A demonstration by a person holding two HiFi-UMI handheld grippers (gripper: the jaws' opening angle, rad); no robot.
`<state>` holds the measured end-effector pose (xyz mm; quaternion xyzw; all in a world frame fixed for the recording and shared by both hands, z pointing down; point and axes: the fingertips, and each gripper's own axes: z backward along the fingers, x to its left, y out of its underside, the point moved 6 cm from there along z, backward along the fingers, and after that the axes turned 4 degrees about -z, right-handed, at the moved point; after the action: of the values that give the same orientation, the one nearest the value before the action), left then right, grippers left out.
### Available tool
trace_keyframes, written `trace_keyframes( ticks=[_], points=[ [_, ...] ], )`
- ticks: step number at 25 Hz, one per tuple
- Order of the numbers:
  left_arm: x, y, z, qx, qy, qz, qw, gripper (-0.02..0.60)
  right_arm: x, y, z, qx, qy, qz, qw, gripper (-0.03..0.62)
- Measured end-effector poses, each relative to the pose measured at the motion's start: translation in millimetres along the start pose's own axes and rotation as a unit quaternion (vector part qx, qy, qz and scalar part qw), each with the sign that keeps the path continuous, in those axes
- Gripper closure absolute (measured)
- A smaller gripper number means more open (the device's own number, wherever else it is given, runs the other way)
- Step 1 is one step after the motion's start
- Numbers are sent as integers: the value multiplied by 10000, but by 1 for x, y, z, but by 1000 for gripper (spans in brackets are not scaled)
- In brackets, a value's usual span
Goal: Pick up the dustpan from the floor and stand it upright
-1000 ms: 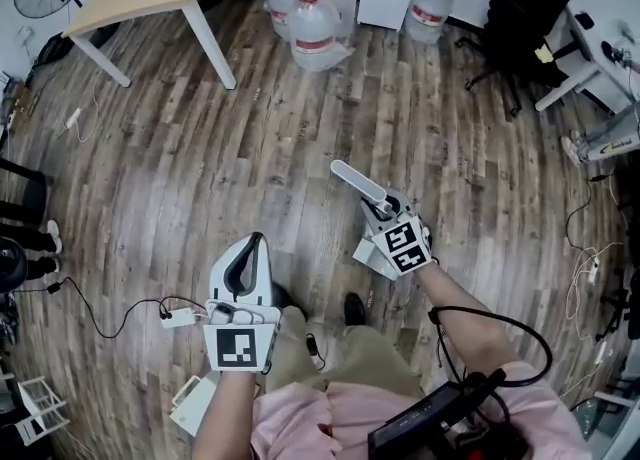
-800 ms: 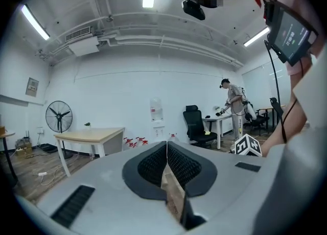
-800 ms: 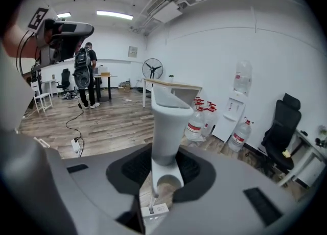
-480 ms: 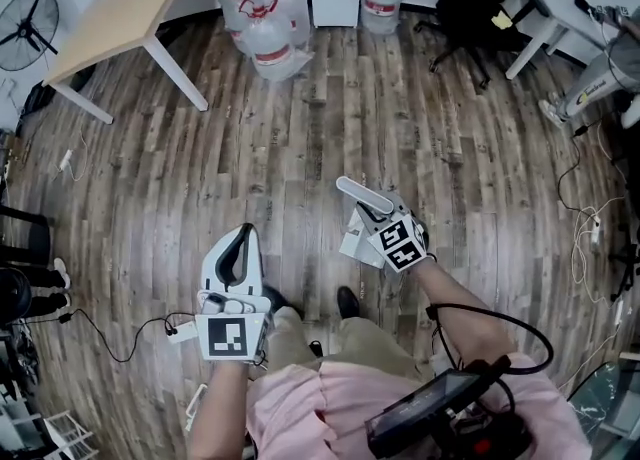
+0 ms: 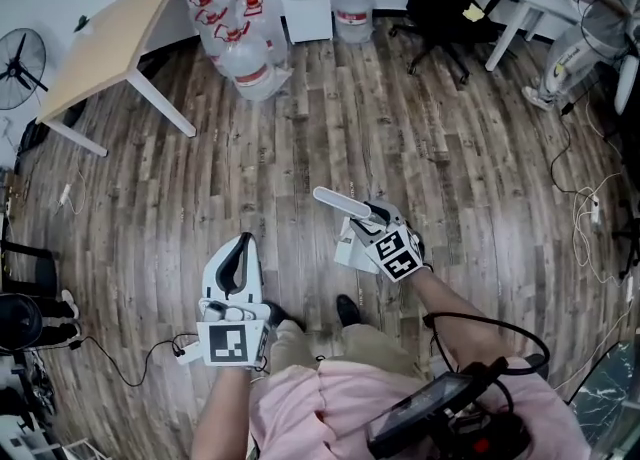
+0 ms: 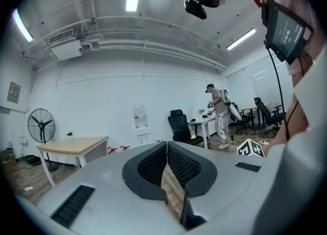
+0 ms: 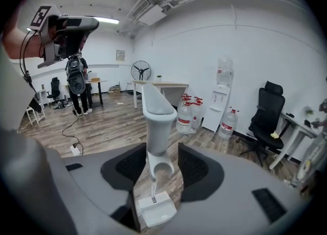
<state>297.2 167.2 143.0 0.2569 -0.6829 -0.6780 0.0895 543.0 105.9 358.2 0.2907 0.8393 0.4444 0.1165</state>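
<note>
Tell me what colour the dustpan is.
The dustpan is plain white, handle and pan alike; the right gripper view shows it best.

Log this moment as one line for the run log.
right tongs: shut on dustpan handle | dustpan: handle past tong tips, pan behind them | left tongs: shut, empty

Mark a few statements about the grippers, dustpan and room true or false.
1. The right gripper grips the dustpan. True.
2. The left gripper is open. False: its jaws are together, with nothing between them.
3. Water bottles stand beside the table. True.
4. The fan sits on the table. False: it stands on the floor next to the table.
</note>
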Motion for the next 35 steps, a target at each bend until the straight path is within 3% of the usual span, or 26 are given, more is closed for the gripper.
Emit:
trace_keyframes(
  ticks=[6, 9, 13, 19, 25, 35],
  points=[
    [-10, -36, -16, -478, -79, 498, 9976, 568, -9, -29, 64, -704, 321, -529, 9956, 366],
    [-11, -62, -24, -640, -201, 374, 9970, 568, -12, -64, 101, -1285, 582, -698, 9875, 373],
    [-10, -104, -36, -881, -400, 163, 9952, 568, -15, -139, 139, -2178, 745, -606, 9713, 431],
    [-28, -161, -48, -1274, -283, -168, 9913, 568, -10, -229, 189, -3133, 1023, -392, 9433, 581],
    [-33, -188, -43, -1386, -425, -134, 9893, 568, 0, -253, 213, -3429, 1224, -285, 9309, 592],
    [-30, -197, -30, -1521, -493, -140, 9870, 568, 12, -263, 226, -3626, 1173, -137, 9244, 594]
  ],
)
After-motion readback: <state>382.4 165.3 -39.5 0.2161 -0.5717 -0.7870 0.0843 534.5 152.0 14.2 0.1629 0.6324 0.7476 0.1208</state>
